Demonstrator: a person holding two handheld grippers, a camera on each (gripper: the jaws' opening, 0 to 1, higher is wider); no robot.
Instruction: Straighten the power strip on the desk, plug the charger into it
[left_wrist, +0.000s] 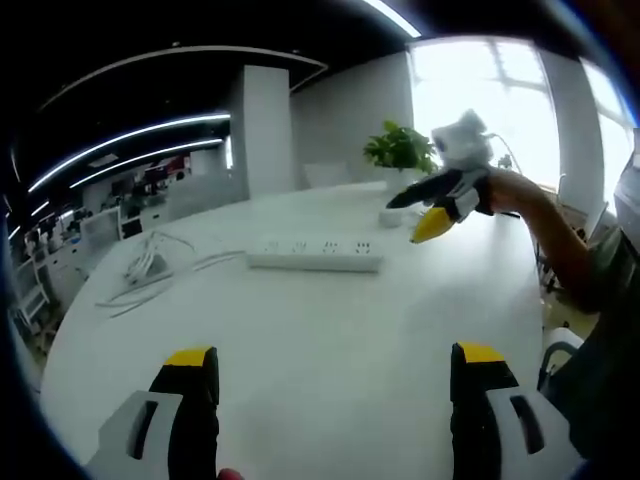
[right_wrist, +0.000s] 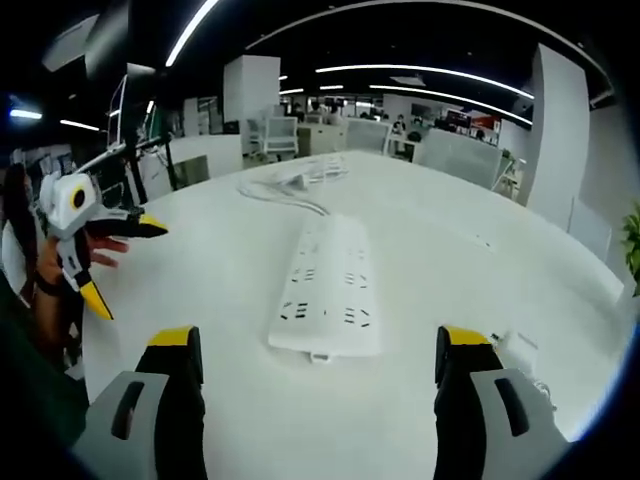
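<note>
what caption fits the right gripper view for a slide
Open right gripper hovers over a white power strip on the desk, left gripper nearby.

Smooth white plastic on the strip (right_wrist: 328, 290), faintly glossy; matt white top on the desk (left_wrist: 330, 330), softly sheened; grey plastic jaws, yellow-tipped, on both grippers (left_wrist: 335, 385) (right_wrist: 318, 375).

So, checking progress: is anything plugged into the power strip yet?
No, the power strip lies on the desk with all sockets bare.
</note>
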